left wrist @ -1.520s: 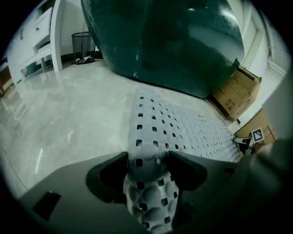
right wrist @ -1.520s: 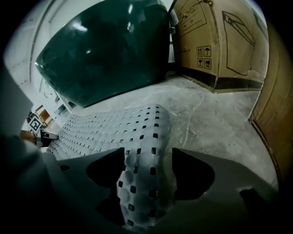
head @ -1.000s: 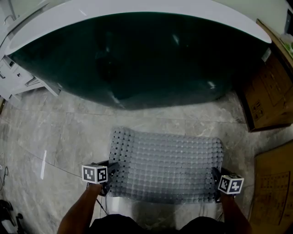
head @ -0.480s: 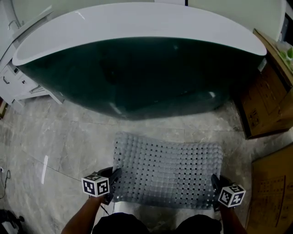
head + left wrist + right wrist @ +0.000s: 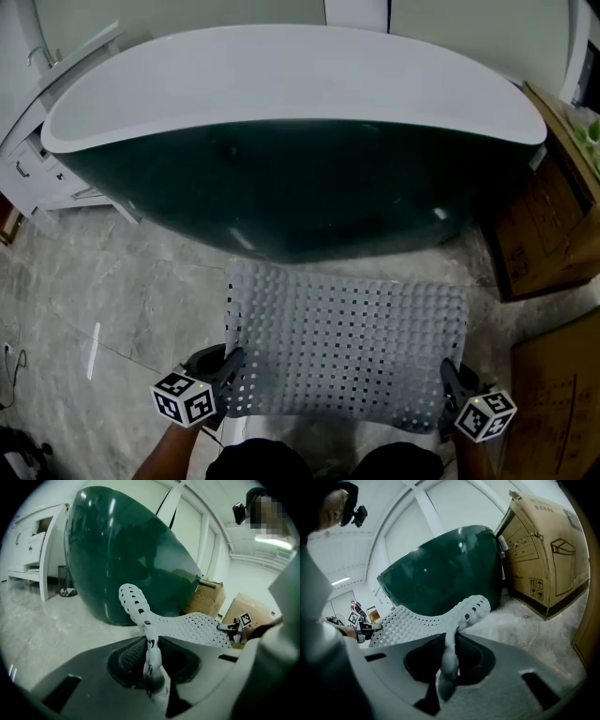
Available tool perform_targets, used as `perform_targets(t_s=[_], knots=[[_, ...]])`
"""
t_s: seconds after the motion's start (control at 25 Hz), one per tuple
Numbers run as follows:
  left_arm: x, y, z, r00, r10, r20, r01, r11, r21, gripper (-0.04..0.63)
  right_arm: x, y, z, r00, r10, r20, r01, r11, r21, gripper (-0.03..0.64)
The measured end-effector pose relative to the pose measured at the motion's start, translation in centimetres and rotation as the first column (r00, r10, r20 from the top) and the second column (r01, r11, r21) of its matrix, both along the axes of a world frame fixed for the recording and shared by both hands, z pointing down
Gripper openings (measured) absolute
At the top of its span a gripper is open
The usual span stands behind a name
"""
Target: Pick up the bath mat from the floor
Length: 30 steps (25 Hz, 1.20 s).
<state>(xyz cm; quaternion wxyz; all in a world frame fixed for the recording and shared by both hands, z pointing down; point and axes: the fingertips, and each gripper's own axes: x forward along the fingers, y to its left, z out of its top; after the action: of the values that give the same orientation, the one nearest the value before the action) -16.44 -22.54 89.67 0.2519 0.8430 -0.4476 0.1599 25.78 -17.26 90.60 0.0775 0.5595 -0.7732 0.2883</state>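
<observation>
Hanging above the floor [image 5: 122,300] between the left gripper [image 5: 229,364] and right gripper [image 5: 448,377], whose jaws have just been closing tight on its near corners, the mat [image 5: 347,342] may slip if either thin pinch slackens.

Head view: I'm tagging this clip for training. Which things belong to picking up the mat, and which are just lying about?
In the job: bath mat; left gripper and right gripper, whose jaws have just been closing and now clamp its near corners.
Lying about: bathtub, cardboard boxes, white cabinet.
</observation>
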Motion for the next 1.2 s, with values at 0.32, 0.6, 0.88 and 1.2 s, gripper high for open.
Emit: perform_targets(t_s=[0.32, 0.6, 0.88, 1.2], knots=[[-0.2, 0.7, -10.1, 0.999, -0.019, -0.026, 0.021, 0.994, 0.104, 0.061, -1.1, -1.0, -10.5, 1.000, -0.004, 0.006, 0.004, 0.996, 0.086, 0.048], [-0.8, 2.7, -18.5, 0.998, -0.057, -0.024, 0.059, 0.991, 0.122, 0.060, -1.9, -0.1, -19.2, 1.000, -0.016, 0.008, 0.015, 0.995, 0.094, 0.046], [-2.6, 5.4, -29.7, 0.991, -0.132, -0.014, 0.132, 0.987, 0.089, 0.060, -3.5, 1.2, -30.1, 0.999, -0.032, 0.007, 0.031, 0.996, 0.087, 0.046], [-3.8, 7.8, -43.9, 0.989, -0.144, -0.021, 0.145, 0.983, 0.110, 0.059, -4.7, 2.8, -44.5, 0.999, -0.046, 0.023, 0.043, 0.994, 0.101, 0.044]])
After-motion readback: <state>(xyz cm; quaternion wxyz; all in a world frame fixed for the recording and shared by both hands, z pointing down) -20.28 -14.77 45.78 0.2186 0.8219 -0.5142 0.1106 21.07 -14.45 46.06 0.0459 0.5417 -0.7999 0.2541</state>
